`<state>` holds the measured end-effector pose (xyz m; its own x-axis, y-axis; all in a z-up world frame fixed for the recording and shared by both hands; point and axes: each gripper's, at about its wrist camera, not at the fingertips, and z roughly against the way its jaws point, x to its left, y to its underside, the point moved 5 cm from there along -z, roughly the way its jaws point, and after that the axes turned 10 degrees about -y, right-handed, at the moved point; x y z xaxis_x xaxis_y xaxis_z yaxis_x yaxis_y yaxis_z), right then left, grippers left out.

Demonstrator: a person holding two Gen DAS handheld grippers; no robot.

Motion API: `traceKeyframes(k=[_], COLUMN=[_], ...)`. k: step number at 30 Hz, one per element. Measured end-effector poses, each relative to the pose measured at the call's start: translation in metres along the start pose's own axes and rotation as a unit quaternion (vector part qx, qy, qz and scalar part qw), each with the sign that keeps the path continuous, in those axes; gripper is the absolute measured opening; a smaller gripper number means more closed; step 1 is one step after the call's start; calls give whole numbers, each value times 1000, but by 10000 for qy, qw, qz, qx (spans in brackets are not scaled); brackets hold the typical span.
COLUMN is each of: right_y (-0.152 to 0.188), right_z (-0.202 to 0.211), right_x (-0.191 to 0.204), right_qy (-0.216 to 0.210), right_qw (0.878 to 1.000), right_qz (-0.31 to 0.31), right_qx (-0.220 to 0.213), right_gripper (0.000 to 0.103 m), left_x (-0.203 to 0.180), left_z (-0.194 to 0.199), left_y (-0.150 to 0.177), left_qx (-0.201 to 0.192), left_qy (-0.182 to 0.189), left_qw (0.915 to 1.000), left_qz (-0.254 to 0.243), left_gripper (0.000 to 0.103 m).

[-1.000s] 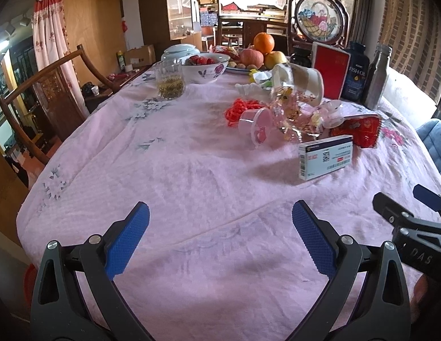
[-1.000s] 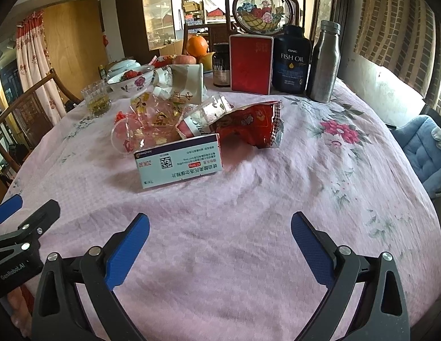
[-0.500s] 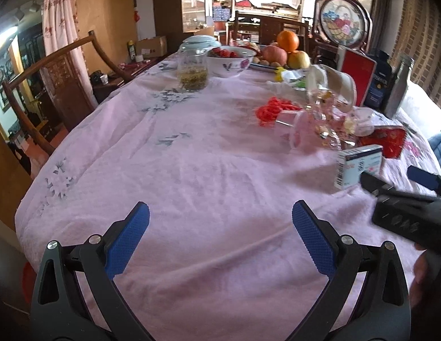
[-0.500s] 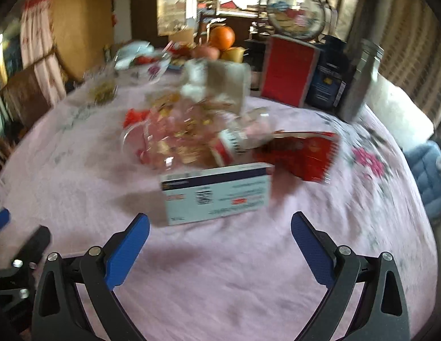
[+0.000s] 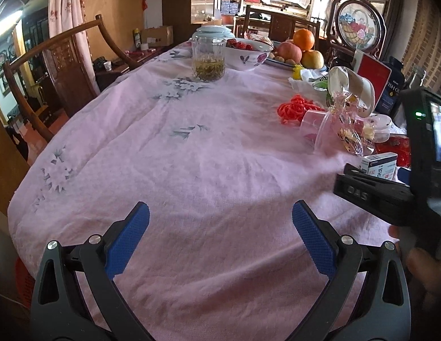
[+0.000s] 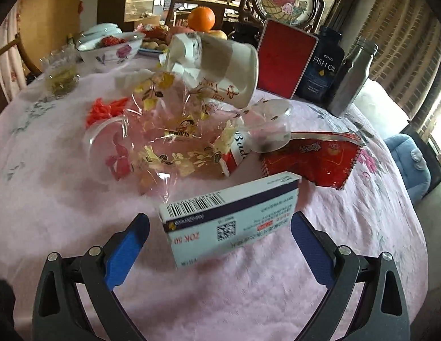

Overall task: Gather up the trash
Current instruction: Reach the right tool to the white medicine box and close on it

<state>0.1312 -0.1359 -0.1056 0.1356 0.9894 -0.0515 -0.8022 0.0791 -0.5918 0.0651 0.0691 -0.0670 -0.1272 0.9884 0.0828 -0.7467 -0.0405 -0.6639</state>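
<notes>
A white and dark-blue medicine box (image 6: 232, 216) stands on the pink tablecloth, right in front of my open right gripper (image 6: 219, 244), between its blue pads but not touched. Behind it lies a trash pile: clear cellophane wrap (image 6: 169, 139), a clear plastic cup (image 6: 106, 150), a red snack bag (image 6: 311, 159), a tipped paper cup (image 6: 214, 62) and red plastic scraps (image 6: 106, 108). My left gripper (image 5: 220, 238) is open and empty over bare cloth. In the left wrist view the box (image 5: 379, 164) shows beside the right gripper's finger (image 5: 371, 190).
At the back stand a red box (image 6: 285, 56), a fish-oil bottle (image 6: 322, 65), a steel bottle (image 6: 351, 79), a flowered bowl (image 5: 246, 54), a glass jar (image 5: 208, 58) and a fruit plate (image 5: 300, 51). A wooden chair (image 5: 64, 65) stands at the left table edge.
My right gripper has moved forward to the medicine box, which now sits between its fingers. My left gripper has swung left, away from the trash pile. Both stay open.
</notes>
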Motion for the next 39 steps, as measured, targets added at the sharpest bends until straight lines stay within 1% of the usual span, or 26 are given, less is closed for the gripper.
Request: traceKeyframes(k=[2, 4, 8, 10, 12, 17, 24, 27, 29, 36, 39], right_y=[1, 2, 6, 11, 16, 22, 21, 19, 18, 25, 30], right_z=[-5, -5, 1, 5, 11, 22, 19, 22, 28, 44, 52], right_x=[0, -6, -24, -40, -53, -80, -89, -92, -94, -103, -105], right_qy=[63, 53, 9, -103, -127, -139, -226, -260, -376, -833, -965], right_qw=[9999, 9999, 9995, 9989, 9984, 9978, 9978, 9981, 9979, 9951, 9942], right_qz=[-5, -117, -282, -422, -517, -649, -620, -563, -521, -498, -396], right_qx=[85, 89, 104, 170, 179, 87, 68, -39, -125, -200, -267], right_gripper=[96, 91, 78, 72, 64, 57, 50, 35, 31, 26, 23], left_x=[0, 1, 1, 1, -1, -8, -16, -17, -18, -25, -30], left_z=[0, -2, 0, 0, 2, 6, 11, 7, 4, -1, -2], left_y=[1, 2, 3, 3, 3, 6, 7, 7, 7, 9, 10], left_qx=[17, 33, 41, 35, 42, 29, 8, 111, 216, 392, 511], left_qy=[9, 19, 32, 52, 78, 126, 99, 121, 191, 310, 489], left_qw=[10000, 10000, 10000, 10000, 10000, 9999, 9998, 9998, 9996, 9987, 9975], left_qz=[-6, -9, -13, -1, -7, -86, -164, -111, -39, 17, 56], left_gripper=[97, 97, 97, 97, 97, 97, 97, 97, 97, 97, 97])
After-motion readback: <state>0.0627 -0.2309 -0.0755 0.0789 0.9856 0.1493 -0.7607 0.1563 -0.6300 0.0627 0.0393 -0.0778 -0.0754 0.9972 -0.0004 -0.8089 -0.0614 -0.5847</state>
